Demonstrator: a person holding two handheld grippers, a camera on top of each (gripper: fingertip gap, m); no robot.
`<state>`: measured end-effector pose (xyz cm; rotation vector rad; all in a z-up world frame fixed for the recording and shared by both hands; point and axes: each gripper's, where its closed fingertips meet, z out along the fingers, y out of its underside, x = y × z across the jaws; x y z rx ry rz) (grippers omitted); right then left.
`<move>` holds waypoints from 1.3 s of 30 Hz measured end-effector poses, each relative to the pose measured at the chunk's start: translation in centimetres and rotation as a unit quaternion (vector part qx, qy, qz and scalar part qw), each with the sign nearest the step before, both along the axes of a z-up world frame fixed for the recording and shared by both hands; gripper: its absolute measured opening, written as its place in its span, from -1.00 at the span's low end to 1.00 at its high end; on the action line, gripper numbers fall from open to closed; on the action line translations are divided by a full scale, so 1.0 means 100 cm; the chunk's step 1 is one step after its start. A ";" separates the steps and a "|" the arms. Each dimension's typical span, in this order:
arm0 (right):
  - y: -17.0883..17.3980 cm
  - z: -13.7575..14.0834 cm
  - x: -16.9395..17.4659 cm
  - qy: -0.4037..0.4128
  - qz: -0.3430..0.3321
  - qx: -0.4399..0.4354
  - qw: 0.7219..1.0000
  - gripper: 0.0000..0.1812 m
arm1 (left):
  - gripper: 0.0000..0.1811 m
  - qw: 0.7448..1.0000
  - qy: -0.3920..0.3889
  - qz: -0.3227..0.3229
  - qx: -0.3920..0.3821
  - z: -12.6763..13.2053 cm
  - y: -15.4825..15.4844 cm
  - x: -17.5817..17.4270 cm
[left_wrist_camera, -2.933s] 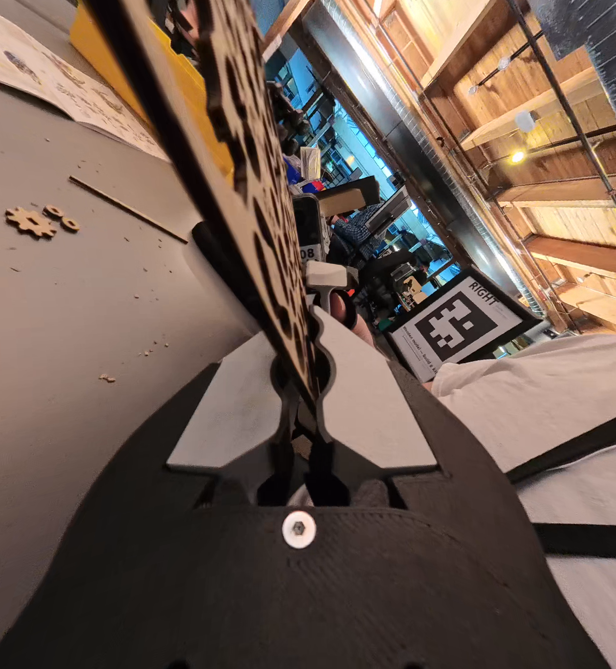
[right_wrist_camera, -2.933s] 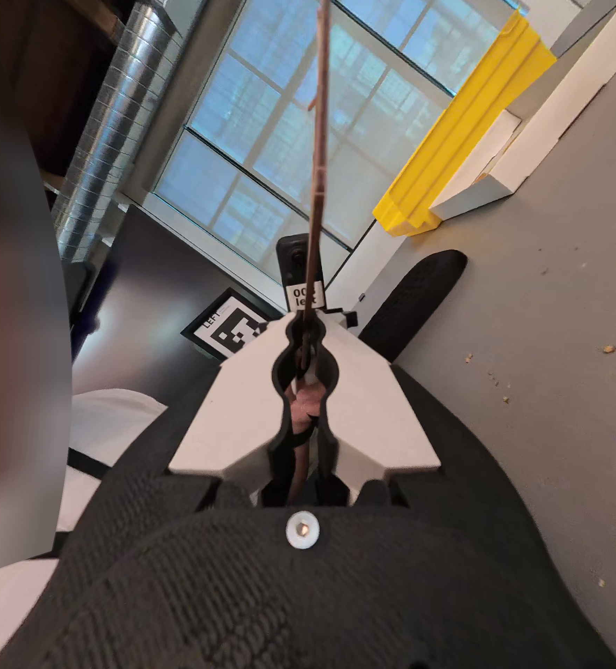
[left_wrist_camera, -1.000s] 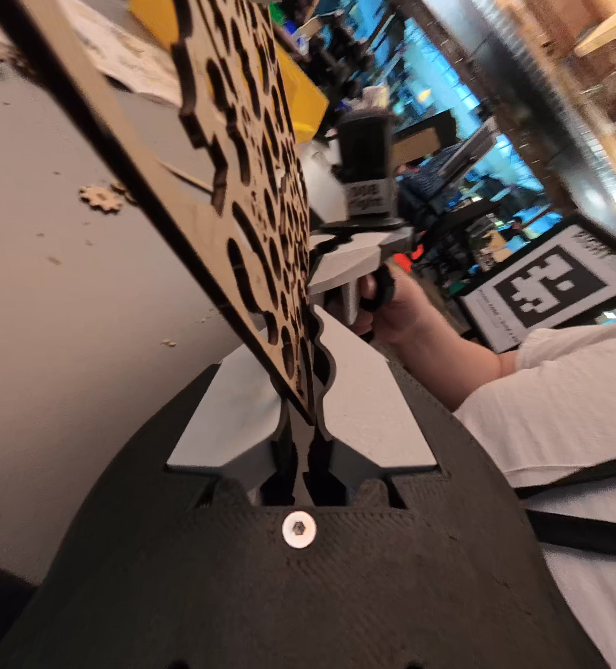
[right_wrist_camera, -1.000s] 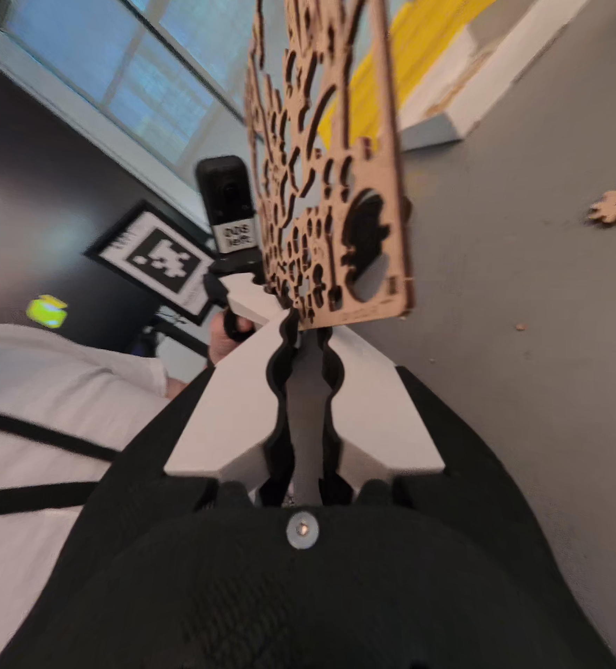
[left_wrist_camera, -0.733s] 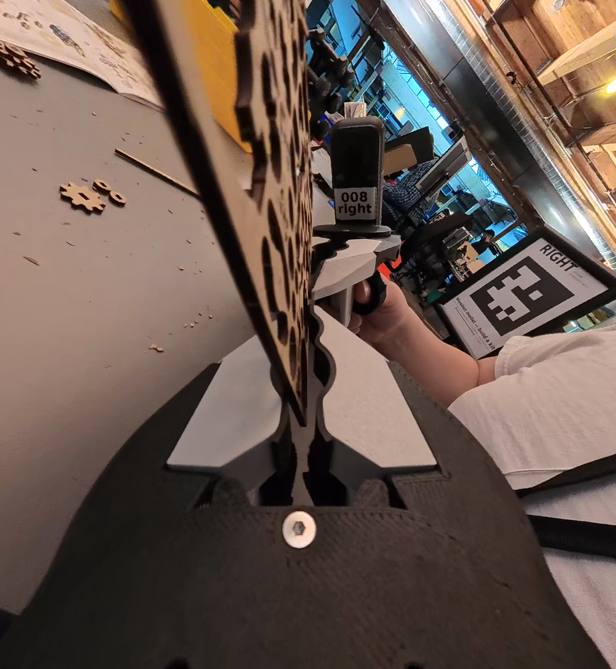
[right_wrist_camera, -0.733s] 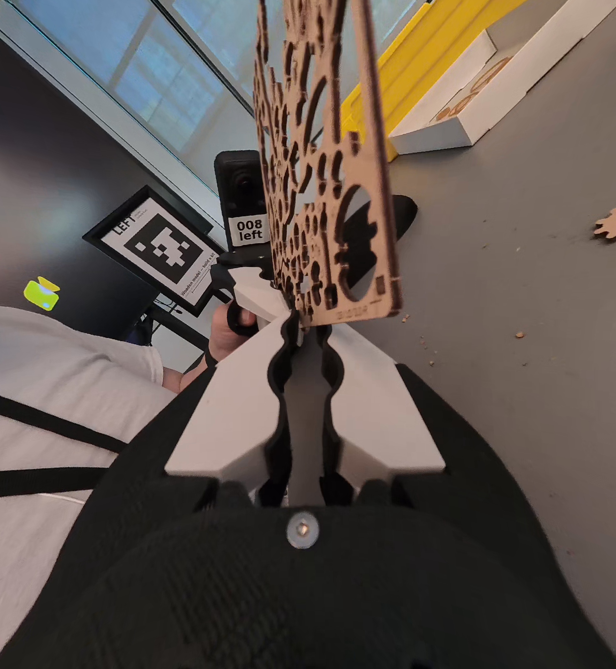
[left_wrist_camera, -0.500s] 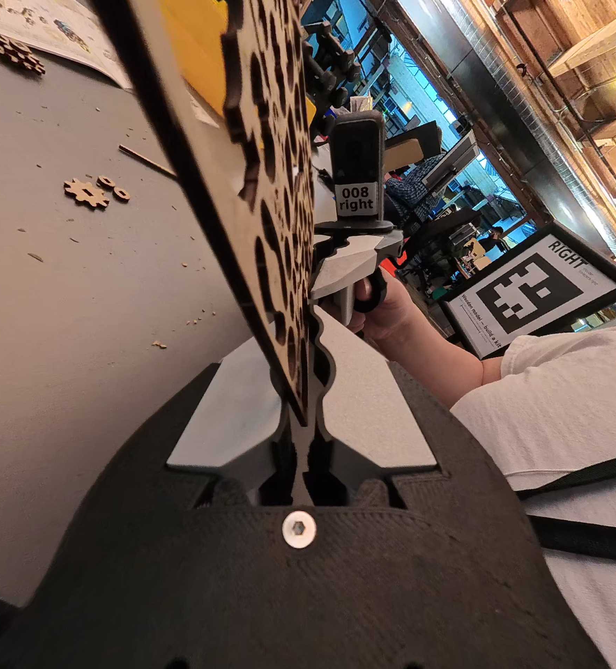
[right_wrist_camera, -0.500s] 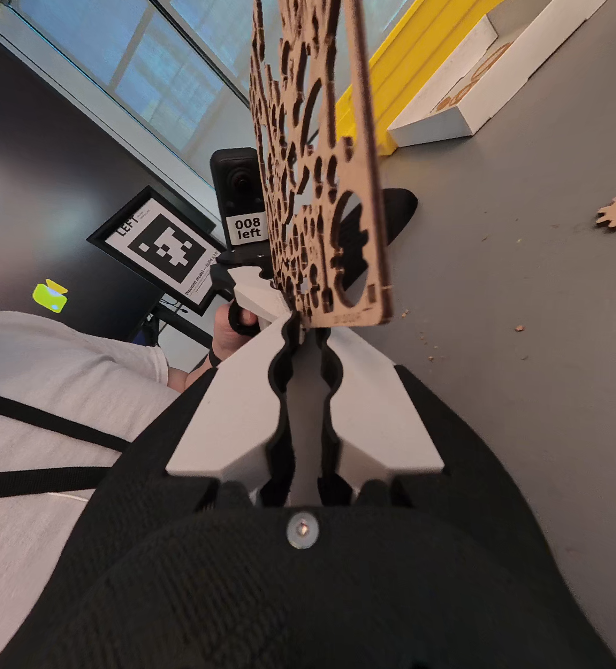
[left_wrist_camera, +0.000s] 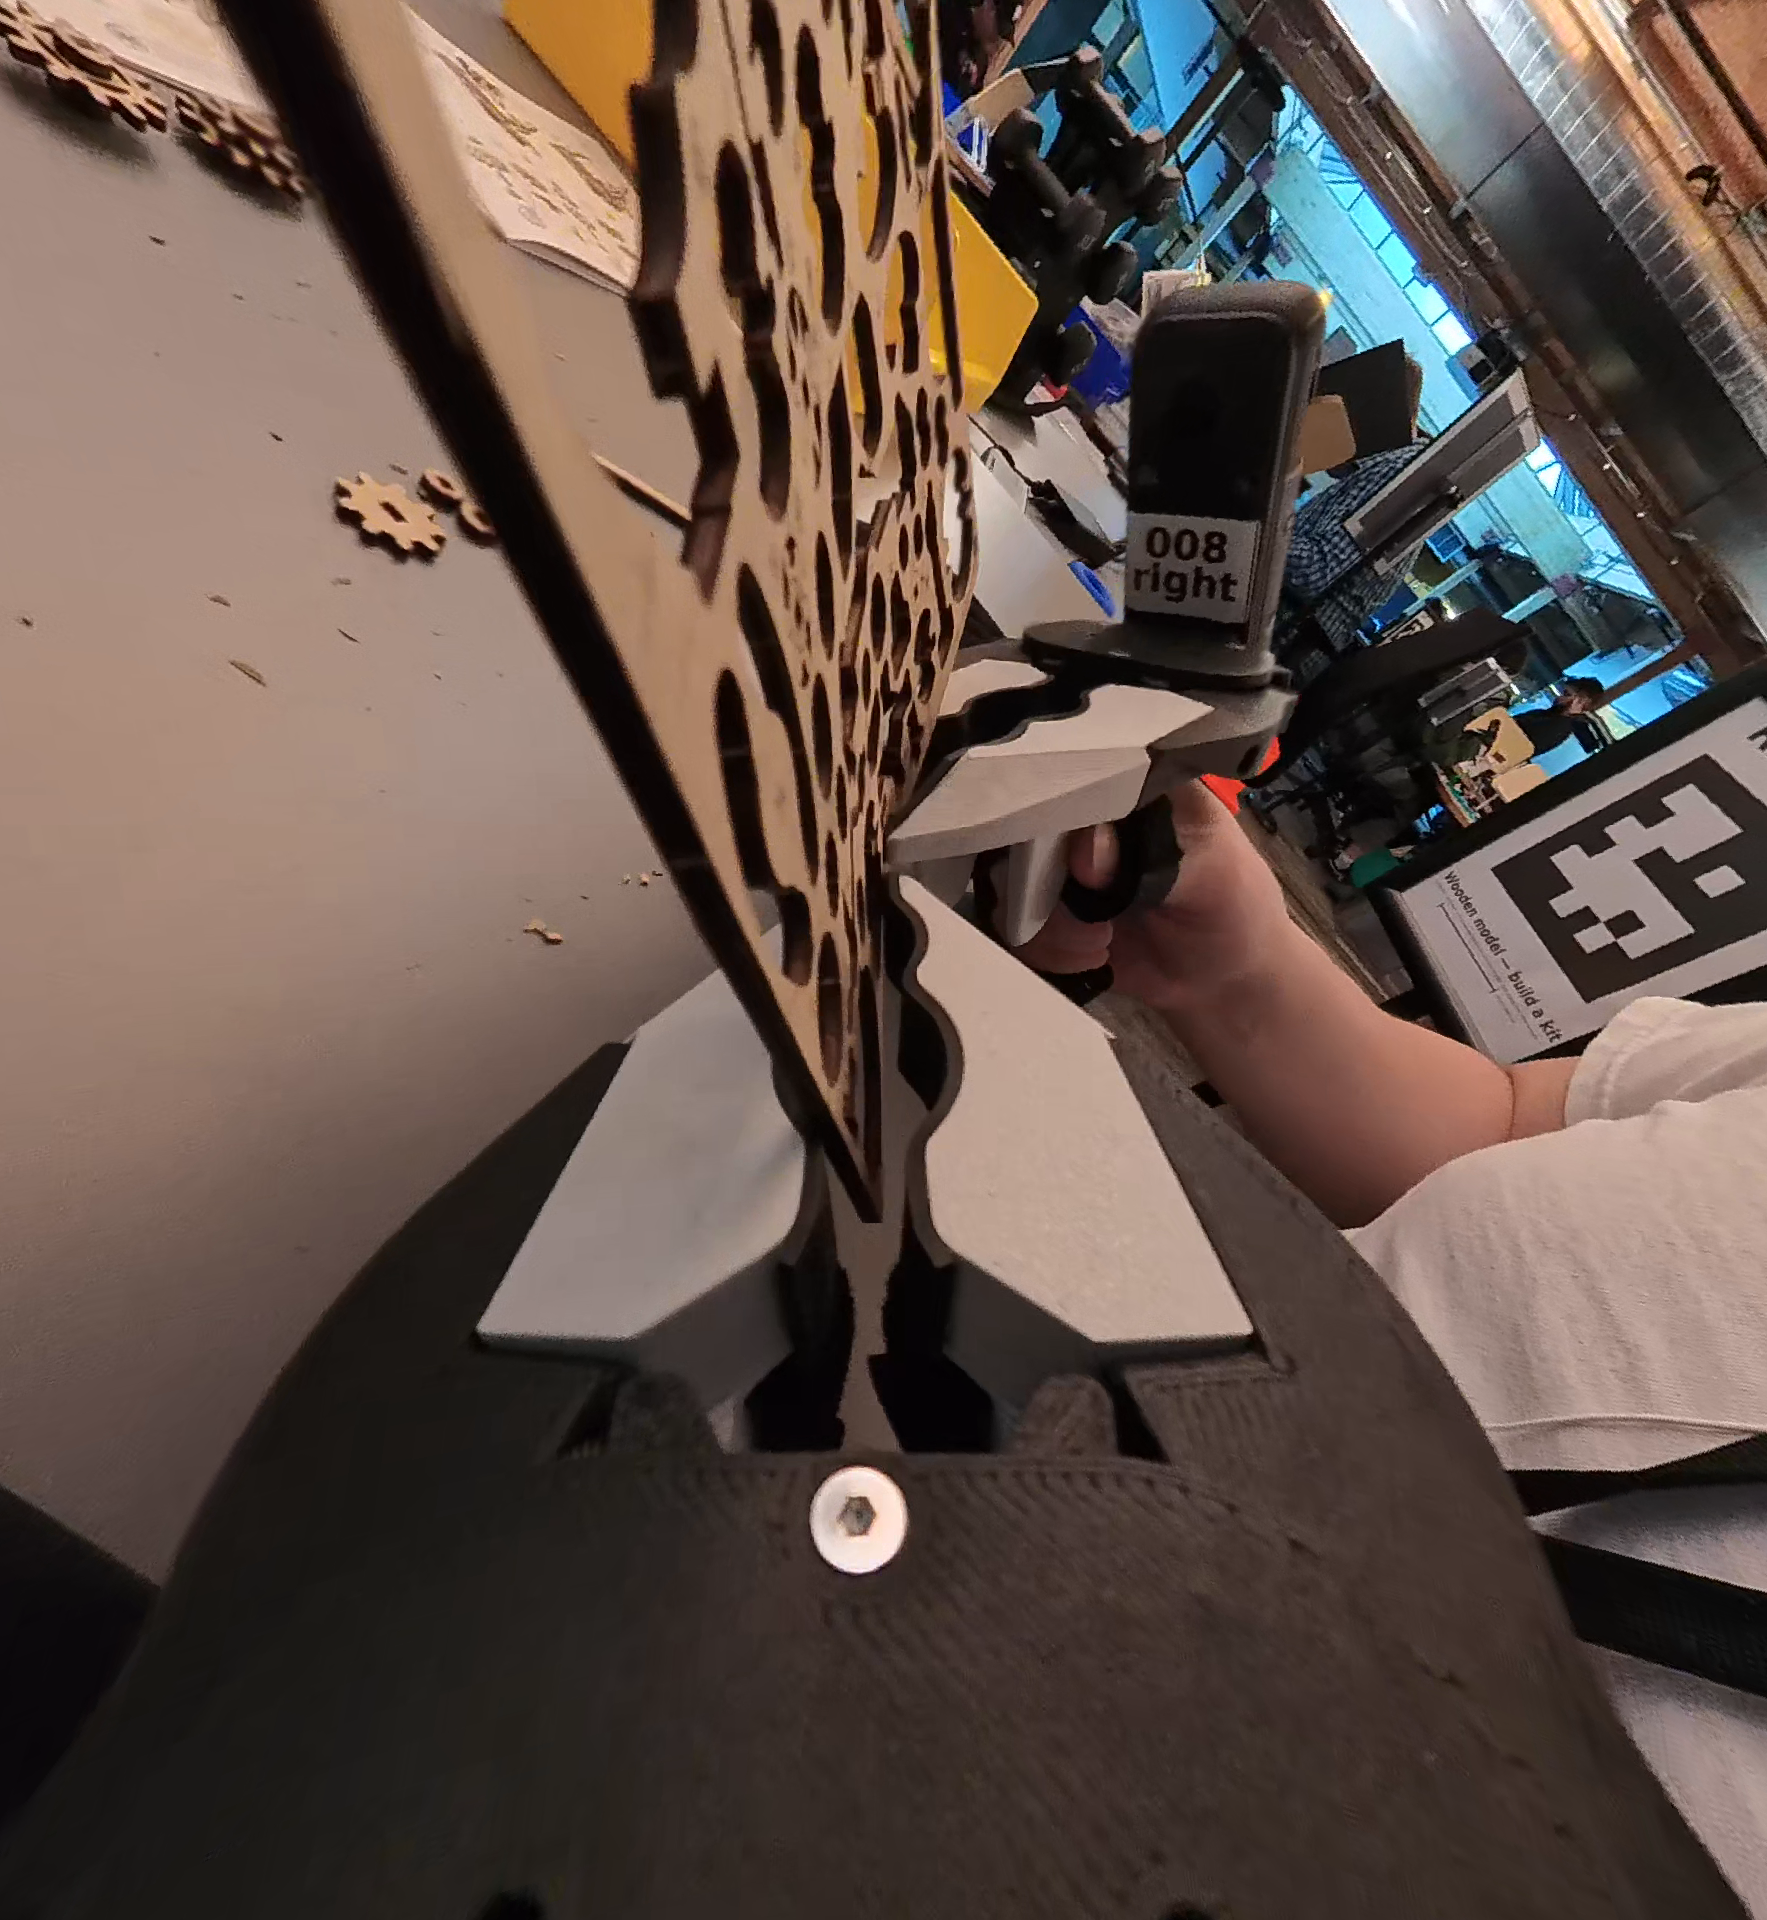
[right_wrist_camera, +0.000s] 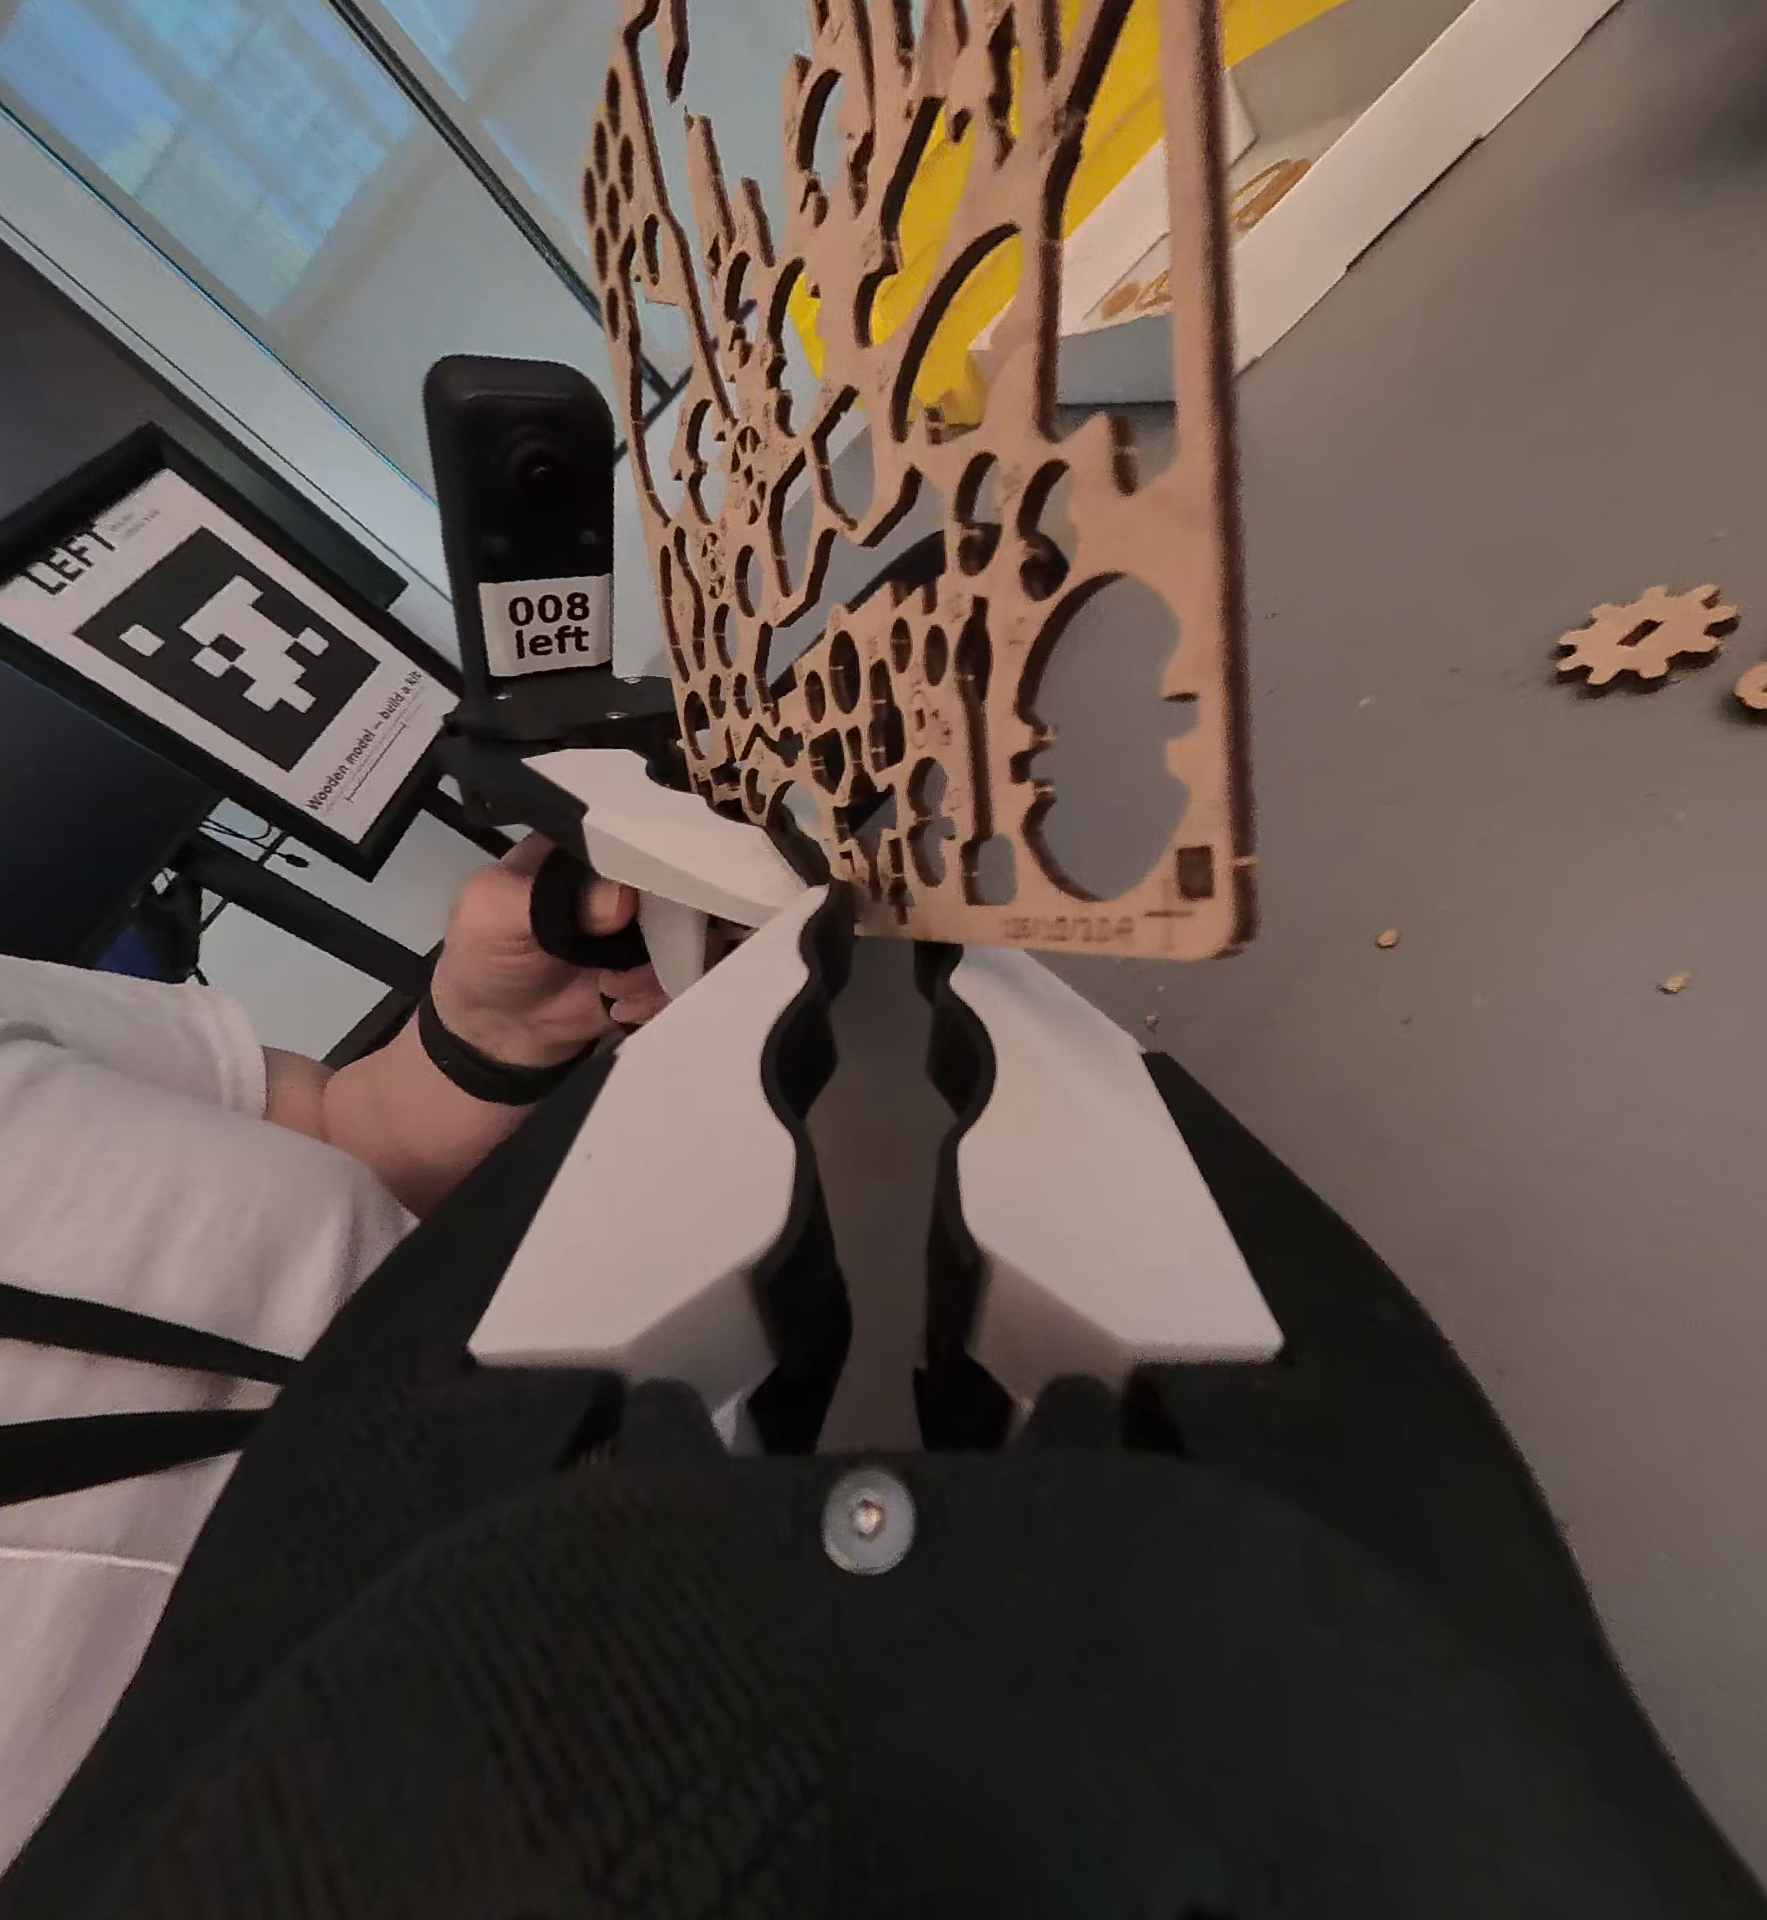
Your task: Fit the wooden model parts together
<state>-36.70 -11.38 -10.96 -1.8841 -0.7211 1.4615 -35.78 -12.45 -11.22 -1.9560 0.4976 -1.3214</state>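
A thin wooden sheet (left_wrist_camera: 598,468) full of cut-out holes is held upright over the grey table (left_wrist_camera: 183,831). My left gripper (left_wrist_camera: 863,1049) is shut on the sheet's lower corner. In the right wrist view the sheet (right_wrist_camera: 1201,520) faces the camera, with the left gripper (right_wrist_camera: 785,852) clamping it from the left. My right gripper (right_wrist_camera: 887,935) is open and empty, its tips just under the sheet's bottom edge. The right gripper also shows in the left wrist view (left_wrist_camera: 936,748), beside the sheet's far face.
Loose wooden gears (right_wrist_camera: 1643,649) lie on the table, also seen in the left wrist view (left_wrist_camera: 388,514). A booklet (left_wrist_camera: 536,187), a yellow bin (left_wrist_camera: 972,301) and a white box (right_wrist_camera: 1378,156) stand farther back. Wood crumbs are scattered about. A person's white-sleeved arms hold both grippers. My left and right fingertips are right by each other.
The right gripper, shut on the sheet 2.9 s ago, has let go and stands open. The sheet, kept in the left gripper, has turned its face toward the right camera.
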 end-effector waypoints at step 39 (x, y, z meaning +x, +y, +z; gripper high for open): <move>-0.003 0.012 0.001 0.084 0.052 -0.088 0.991 -0.91 | -1.00 0.999 -0.044 -0.025 0.006 0.010 -0.005 0.003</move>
